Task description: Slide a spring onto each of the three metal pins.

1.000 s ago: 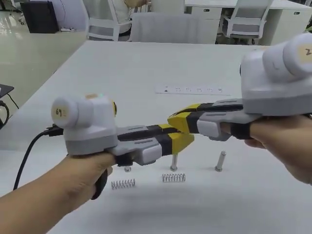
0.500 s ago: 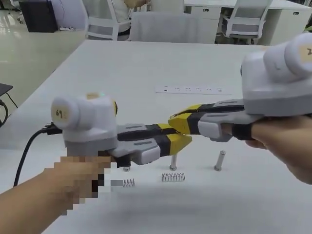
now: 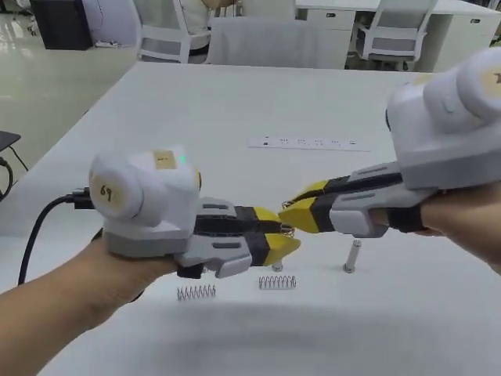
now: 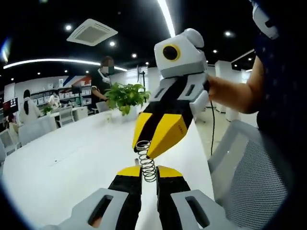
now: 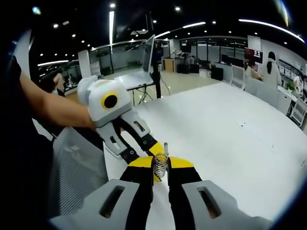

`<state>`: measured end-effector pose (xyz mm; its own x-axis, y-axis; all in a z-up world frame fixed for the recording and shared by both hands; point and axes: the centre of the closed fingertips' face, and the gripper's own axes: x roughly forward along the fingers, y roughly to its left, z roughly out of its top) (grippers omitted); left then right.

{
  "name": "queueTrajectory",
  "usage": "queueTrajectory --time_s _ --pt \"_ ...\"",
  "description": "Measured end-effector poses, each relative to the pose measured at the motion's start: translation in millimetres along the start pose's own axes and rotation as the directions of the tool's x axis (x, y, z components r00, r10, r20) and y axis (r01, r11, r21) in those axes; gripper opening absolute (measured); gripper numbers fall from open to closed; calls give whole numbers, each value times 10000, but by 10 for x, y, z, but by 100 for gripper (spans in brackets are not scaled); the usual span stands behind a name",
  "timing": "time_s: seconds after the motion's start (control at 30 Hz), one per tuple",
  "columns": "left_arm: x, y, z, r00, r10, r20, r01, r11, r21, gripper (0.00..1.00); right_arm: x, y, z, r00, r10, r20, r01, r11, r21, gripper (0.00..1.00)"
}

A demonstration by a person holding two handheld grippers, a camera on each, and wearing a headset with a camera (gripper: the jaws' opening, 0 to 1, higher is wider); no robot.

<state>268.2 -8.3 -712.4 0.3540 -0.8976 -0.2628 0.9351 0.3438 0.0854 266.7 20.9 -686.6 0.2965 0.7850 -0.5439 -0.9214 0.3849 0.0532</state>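
Left gripper view: spring (image 4: 147,160) held in the air, lower end nipped between the narrow jaws of the left gripper (image 4: 148,171), upper end pinched at the right gripper (image 4: 160,136) tips. Head view adds two loose springs (image 3: 196,292) and an upright metal pin (image 3: 354,256) on the white table (image 3: 235,110). Left casing label (image 3: 104,192) reads "69".

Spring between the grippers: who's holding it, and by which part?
Both. The left gripper pinches one end of the spring in its jaw tips; the right gripper grips the other end.
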Motion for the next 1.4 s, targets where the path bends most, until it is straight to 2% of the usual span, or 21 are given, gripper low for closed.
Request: queueTrajectory --time_s 0.13,0.27,0.33,0.57,0.7,0.73,0.87,0.97,1.0,1.1,1.23,1.37,1.4 --pt "8 -53 -53 9989 -189 -419 207 9988 446 3 -10 37 -81 9974 282 -667 -305 9990 -340 8" --pt "38 -119 -104 9950 -337 -937 434 9937 1035 3 -33 92 -187 9867 530 -1537 -655 9948 -774 8" --pt "54 -162 -116 9930 -435 -1096 569 9909 1223 3 -50 115 -210 9831 613 -1724 -763 9937 -821 8" --pt "92 -257 -178 9852 -625 -1596 904 9806 1740 2 -107 185 -351 9532 941 -2872 -1323 9843 -1166 8" --pt "109 -303 -198 9816 -695 -1778 1042 9755 1939 2 -114 210 -386 9420 1027 -3196 -1520 9793 -1334 8" --pt "110 -311 -199 9810 -718 -1800 1074 9746 1965 2 -115 216 -403 9370 1059 -3330 -1586 9780 -1353 8" --pt "122 -334 -178 9811 -770 -1775 1119 9742 1958 2 -103 233 -418 9302 1075 -3509 -1695 9739 -1511 9" --pt "130 -355 -180 9791 -822 -1858 1196 9724 2002 2 -98 237 -461 9180 1090 -3812 -1808 9707 -1580 9" --pt "133 -360 -179 9788 -842 -1868 1218 9722 2001 2 -97 242 -482 9115 1111 -3960 -1885 9686 -1620 9" --pt "141 -374 -199 9749 -883 -2044 1305 9704 2031 2 -86 244 -508 9024 1080 -4171 -1964 9648 -1751 9" --pt "146 -383 -216 9741 -930 -2059 1323 9736 1862 2 -82 245 -556 8834 1055 -4566 -2148 9571 -1944 9" --pt "150 -377 -200 9760 -950 -1957 1277 9786 1616 2 -64 238 -582 8726 954 -4790 -2223 9508 -2156 9" --pt "147 -371 -208 9758 -973 -1956 1236 9842 1270 2 -63 232 -585 8706 949 -4827 -2243 9498 -2179 9"
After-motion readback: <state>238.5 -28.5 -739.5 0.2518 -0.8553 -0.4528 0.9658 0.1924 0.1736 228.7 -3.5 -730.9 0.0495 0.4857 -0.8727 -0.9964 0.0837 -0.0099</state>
